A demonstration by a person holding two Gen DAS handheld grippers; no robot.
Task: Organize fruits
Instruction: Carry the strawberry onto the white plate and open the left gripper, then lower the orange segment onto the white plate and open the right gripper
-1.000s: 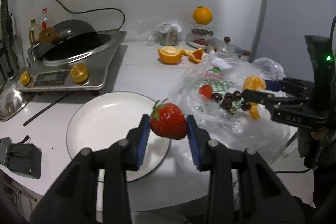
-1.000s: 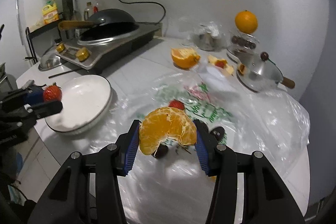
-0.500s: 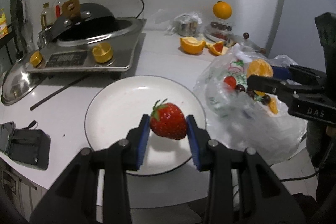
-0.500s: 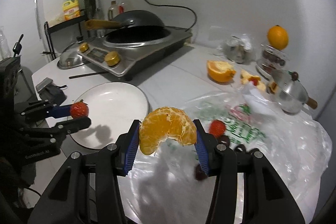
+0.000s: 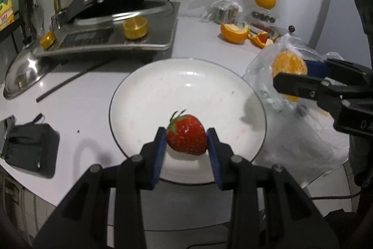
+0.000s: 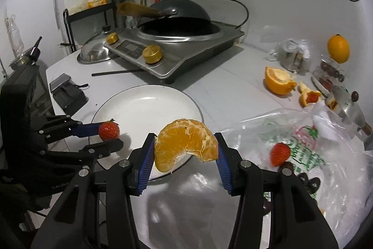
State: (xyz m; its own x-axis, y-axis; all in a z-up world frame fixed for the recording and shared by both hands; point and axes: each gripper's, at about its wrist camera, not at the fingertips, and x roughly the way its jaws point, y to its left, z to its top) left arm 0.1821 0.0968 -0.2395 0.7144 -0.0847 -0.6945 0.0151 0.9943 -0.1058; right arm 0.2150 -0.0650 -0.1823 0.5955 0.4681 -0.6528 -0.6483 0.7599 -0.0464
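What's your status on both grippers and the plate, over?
Left gripper shut on strawberry, over white plate. Right gripper shut on peeled orange half, at the plate's near edge. Plate bare, nothing blocking.

The white plate (image 5: 149, 95) is viewed closely, downward, from each gripper's wrist. It is shared by both views, seen from opposite sides.

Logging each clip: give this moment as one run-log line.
left gripper: shut on strawberry, over plate | right gripper: shut on orange piece, at plate edge | plate: bare
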